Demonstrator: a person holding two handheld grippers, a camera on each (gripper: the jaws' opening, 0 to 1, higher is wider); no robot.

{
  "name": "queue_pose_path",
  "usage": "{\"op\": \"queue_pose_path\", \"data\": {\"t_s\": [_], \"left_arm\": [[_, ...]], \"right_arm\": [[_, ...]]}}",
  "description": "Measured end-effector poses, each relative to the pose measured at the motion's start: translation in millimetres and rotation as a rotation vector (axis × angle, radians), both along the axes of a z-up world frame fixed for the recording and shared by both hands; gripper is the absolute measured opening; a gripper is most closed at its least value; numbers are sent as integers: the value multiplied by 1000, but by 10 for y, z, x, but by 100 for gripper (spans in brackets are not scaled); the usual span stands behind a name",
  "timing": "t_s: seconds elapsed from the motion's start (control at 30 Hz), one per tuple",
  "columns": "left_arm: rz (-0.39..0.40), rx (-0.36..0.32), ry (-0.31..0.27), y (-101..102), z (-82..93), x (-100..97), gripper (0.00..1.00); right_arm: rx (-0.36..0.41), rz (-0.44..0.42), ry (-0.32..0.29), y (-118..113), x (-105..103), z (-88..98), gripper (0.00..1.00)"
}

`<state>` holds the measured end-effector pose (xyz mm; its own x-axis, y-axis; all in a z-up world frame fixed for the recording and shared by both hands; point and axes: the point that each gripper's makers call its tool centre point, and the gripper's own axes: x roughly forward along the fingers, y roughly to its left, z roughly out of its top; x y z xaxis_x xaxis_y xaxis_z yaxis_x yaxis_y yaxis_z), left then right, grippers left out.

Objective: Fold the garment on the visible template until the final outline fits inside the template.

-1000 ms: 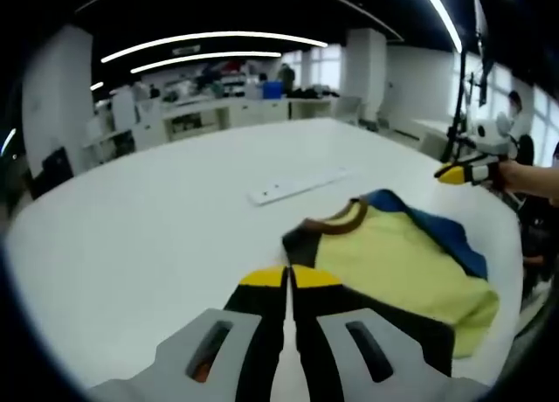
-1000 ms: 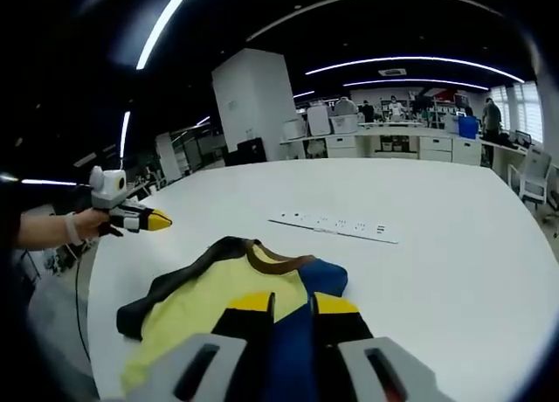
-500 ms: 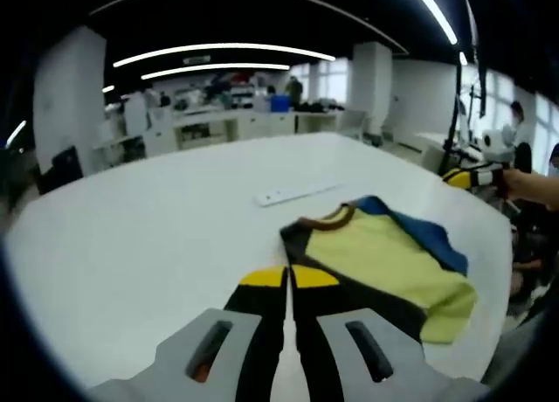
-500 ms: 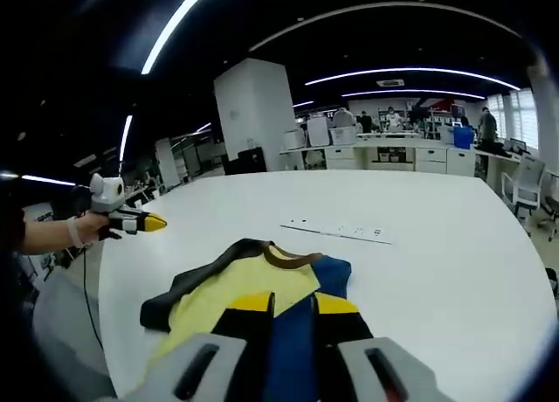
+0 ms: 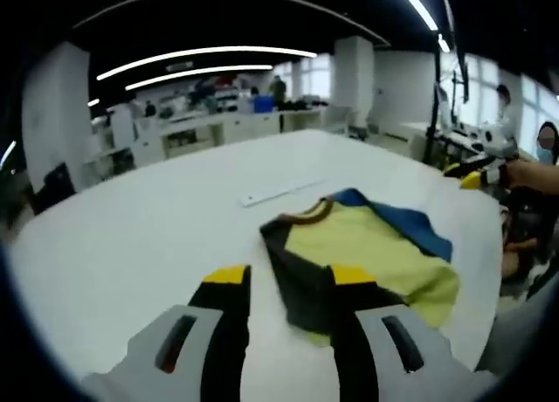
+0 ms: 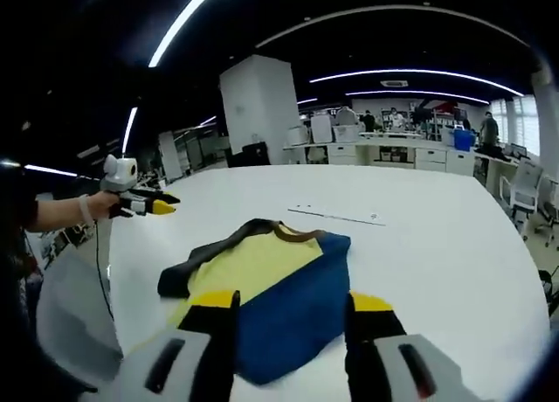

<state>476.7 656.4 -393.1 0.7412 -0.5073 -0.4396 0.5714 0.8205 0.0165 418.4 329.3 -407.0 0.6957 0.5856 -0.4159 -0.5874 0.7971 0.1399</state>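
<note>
White table (image 5: pixel 131 236) (image 6: pixel 454 245) spans both views. Garment (image 5: pixel 362 253) (image 6: pixel 266 288), yellow, blue and black with a brown collar, lies folded flat on it, just past the jaws at 12 o'clock in each view. Long white strip (image 5: pixel 275 190) (image 6: pixel 336 215) rests on the table beyond the collar. Left gripper (image 5: pixel 288 284) (image 6: pixel 162 206): jaws wide apart, holding nothing. Right gripper (image 6: pixel 293 304) (image 5: pixel 472 178): jaws wide, gripping nothing, above the cloth.
</note>
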Motion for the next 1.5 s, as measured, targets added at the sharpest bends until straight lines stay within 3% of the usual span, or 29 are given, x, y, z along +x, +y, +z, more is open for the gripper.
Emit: {"op": "queue_pose_path", "data": {"t_s": [0.2,0.37,0.5,0.67,0.97,1.03,1.07,1.2,1.33,1.4,1.47,1.5], "left_arm": [[-13,-15,47,4,-73,-207,54],[2,-56,83,80,-142,-428,59],[14,-51,101,170,-225,-551,59],[49,-78,108,277,-237,-637,58],[91,-113,120,375,-285,-714,53],[96,-121,121,382,-290,-713,52],[97,-124,124,378,-290,-720,52],[96,-128,127,372,-302,-753,51],[101,-141,132,361,-318,-780,50],[100,-145,133,348,-335,-790,49],[100,-148,138,333,-362,-796,48],[101,-150,143,328,-372,-800,48]], "right_arm": [[-103,134,-11,152,-178,-78,59],[-124,188,5,291,-323,-184,61],[-178,239,16,378,-411,-327,61],[-239,242,20,401,-436,-483,60],[-361,326,-33,681,-534,-731,37],[-434,367,-50,722,-533,-818,29],[-490,385,-63,732,-522,-885,27],[-532,443,-65,836,-542,-1018,26],[-618,470,-76,787,-504,-1138,16],[-623,464,-76,775,-488,-1155,15],[-627,445,-63,730,-456,-1162,6],[-563,418,-28,749,-468,-1135,0]]}}
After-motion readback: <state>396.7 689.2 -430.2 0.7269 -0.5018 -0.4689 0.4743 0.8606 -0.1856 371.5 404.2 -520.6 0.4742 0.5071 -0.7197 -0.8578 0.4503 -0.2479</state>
